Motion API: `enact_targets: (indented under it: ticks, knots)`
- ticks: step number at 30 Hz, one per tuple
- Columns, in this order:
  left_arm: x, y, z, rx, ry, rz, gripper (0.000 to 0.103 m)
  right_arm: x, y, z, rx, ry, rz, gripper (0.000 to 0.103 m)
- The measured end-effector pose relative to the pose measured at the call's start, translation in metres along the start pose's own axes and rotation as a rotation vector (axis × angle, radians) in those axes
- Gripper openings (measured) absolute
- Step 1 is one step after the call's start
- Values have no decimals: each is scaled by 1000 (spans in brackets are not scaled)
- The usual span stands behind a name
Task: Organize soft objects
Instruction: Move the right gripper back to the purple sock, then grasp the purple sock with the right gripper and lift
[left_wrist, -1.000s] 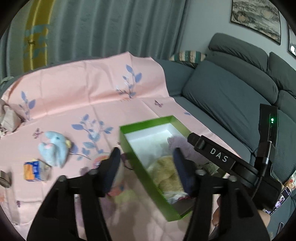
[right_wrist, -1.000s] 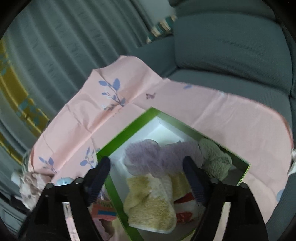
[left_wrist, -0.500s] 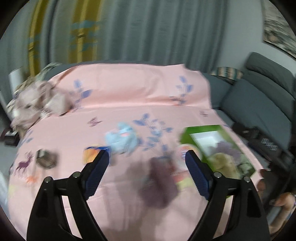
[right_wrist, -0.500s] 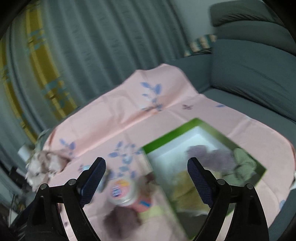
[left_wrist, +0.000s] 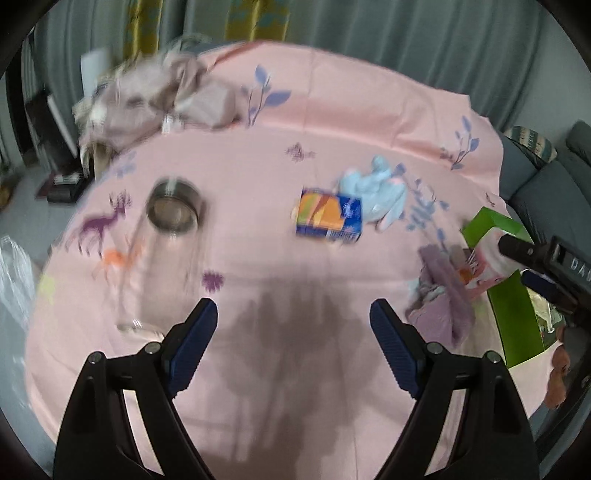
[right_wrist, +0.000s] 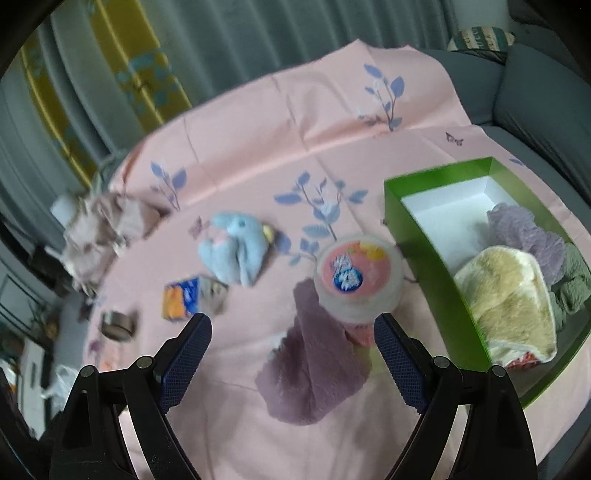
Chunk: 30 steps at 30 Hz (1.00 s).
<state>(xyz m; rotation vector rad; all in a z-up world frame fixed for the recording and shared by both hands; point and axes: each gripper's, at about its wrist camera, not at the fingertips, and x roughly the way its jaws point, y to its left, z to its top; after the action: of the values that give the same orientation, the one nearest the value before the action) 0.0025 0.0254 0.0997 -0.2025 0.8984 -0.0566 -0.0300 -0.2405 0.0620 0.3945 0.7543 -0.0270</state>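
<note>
Soft objects lie split: my view has swung off the green cardboard box (right_wrist: 413, 236), now at the right edge of the right wrist frame, holding a cream fleece (right_wrist: 509, 295) and lilac cloth (right_wrist: 524, 229). A mauve towel (right_wrist: 314, 369) lies low centre; a pale blue plush toy (right_wrist: 236, 251) sits centre left. My left gripper (left_wrist: 293, 332), narrower a second ago, gapes empty; my right gripper (right_wrist: 293, 347) gapes empty above the towel.

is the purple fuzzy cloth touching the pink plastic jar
Touching: in the right wrist view the purple fuzzy cloth lies against the base of the pink plastic jar.
</note>
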Motion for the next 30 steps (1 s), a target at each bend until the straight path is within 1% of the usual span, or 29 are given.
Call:
enact_targets:
  ticks: [2,6,9,13,17,19,21,22,23,24,25,27,28,30]
  knots:
    - [7,3,-2,-14,31,-22,84,12,2,-6,-7,42,-13,90]
    - [9,3,-4,-16,48,-9,84,32,10,-14,-51,102,-46,90]
    - [9,3,-4,-19,53,-15,84,45,17,-21,-96,130,-90,90]
    - [9,4,-3,-23,53,-23,84,60,20,-29,-118,182,-110,90]
    - [8,3,0,-10,48,-28,84,71,22,-36,-139,199,-149,90]
    - [9,3,0,-9,51,-30,84,74,22,-39,-148,204,-160,84]
    - [7,5,1,-13,49,-45,84,80,21,-42,-149,224,-167,76]
    - [5,6,2,-19,46,-52,84,83,20,-44,-146,237,-151,74]
    - [3,8,4,-27,41,-59,84,85,20,-46,-142,252,-138,69]
    - [1,10,5,-37,32,-63,84,87,21,-47,-144,254,-148,64]
    - [-1,12,7,-46,24,-63,84,87,22,-48,-156,239,-171,59]
    - [-3,14,9,-56,15,-63,84,85,24,-50,-169,214,-177,42]
    - [-4,15,10,-61,12,-66,84,83,26,-53,-175,200,-181,39]
    - [-5,17,12,-74,6,-73,84,79,30,-57,-194,190,-174,31]
